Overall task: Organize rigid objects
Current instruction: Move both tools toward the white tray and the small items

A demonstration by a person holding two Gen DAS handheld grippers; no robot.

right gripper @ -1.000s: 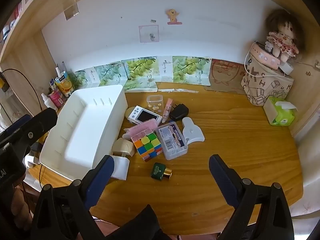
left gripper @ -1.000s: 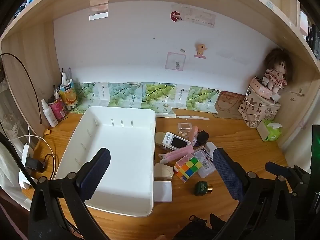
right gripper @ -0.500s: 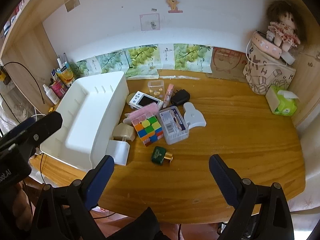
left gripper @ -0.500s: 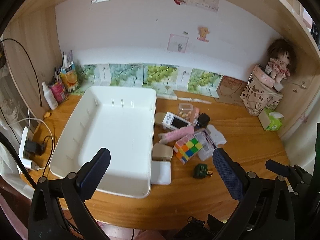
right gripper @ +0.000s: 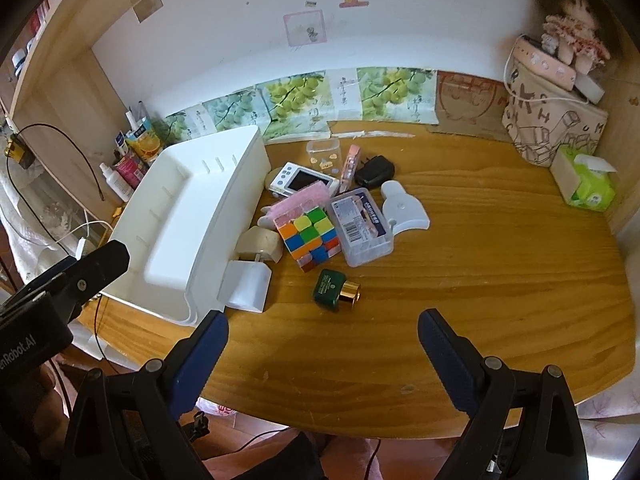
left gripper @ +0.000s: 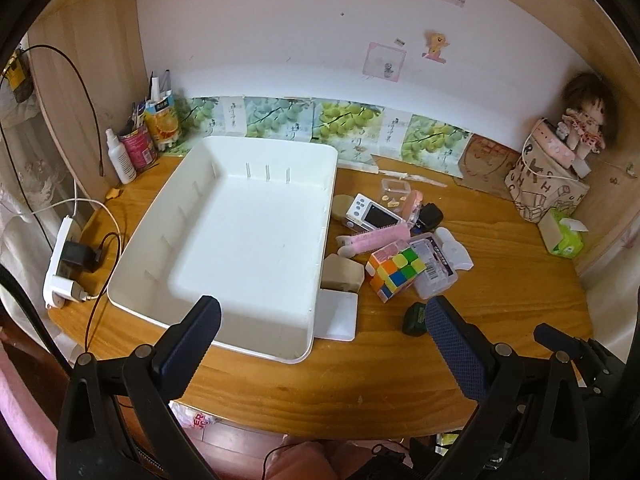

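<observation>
Change since earlier frames: both grippers have drawn back toward the near edge of the desk [left gripper: 520, 280]; more of the desk front and the floor below shows. Objects have not shifted.

Left gripper [left gripper: 320, 336]: jaws spread wide, holding nothing, raised over the near edge, in front of the tray's near right corner.
Right gripper [right gripper: 322, 340]: jaws spread wide, holding nothing, raised over the near edge, in front of the green bottle.

Tray [left gripper: 328, 208]: white, empty, on the left half of the desk.

Items clustered just right of the tray, all outside it:
- White plug block [right gripper: 246, 286], touching the tray's near right wall.
- Green bottle [right gripper: 336, 286] with gold cap, on its side, nearest the right gripper.
- Beige block [right gripper: 260, 244], far side of the plug block.
- Cube [right gripper: 310, 234], multicoloured, touching the clear box.
- Clear box [right gripper: 362, 226] with barcode label, right of the cube.
- Pink comb [left gripper: 374, 238], far side of the cube.
- White handheld device [right gripper: 302, 180] with screen.
- White bracket [right gripper: 402, 208], right of the clear box.
- Black adapter [right gripper: 374, 168] and small clear case [right gripper: 324, 154], farthest.

Surroundings: bottles and cans [left gripper: 138, 146] far left; power strip [left gripper: 60, 268] at left edge; doll [right gripper: 572, 36] on a printed bag, far right; tissue pack [right gripper: 586, 182] beside it.
</observation>
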